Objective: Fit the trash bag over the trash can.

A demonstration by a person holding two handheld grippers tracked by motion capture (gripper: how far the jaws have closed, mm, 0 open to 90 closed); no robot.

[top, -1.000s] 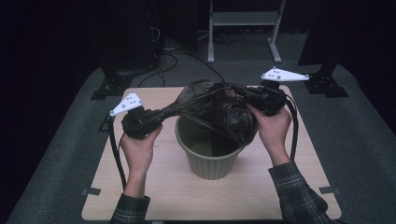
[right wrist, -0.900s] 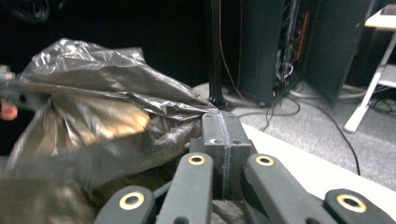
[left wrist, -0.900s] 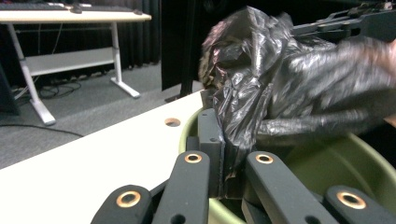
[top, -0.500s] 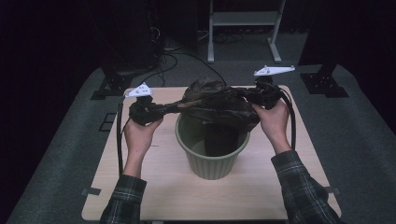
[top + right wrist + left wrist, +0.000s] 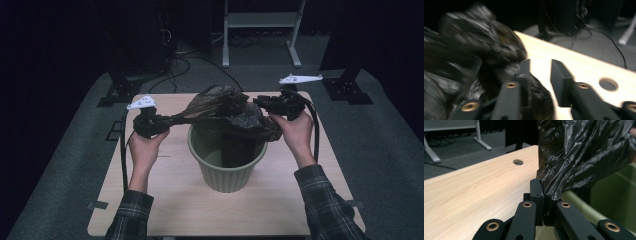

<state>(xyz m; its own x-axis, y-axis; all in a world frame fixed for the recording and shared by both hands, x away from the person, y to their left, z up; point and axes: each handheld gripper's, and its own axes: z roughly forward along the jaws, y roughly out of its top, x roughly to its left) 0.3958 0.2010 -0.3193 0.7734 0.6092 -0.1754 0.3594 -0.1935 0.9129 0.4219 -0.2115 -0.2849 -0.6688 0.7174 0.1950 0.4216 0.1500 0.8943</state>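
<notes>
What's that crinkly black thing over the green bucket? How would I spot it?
Find the wooden table, then the green bucket in its middle. Stretched over the bucket's mouth is a black plastic bag, pinched at its left end by the left tool. It is the one shiny, crumpled thing there.

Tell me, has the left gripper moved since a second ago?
Yes. In the high view the left gripper, shut on the black bag, has shifted toward the table's near edge, beside the green bin.
</notes>
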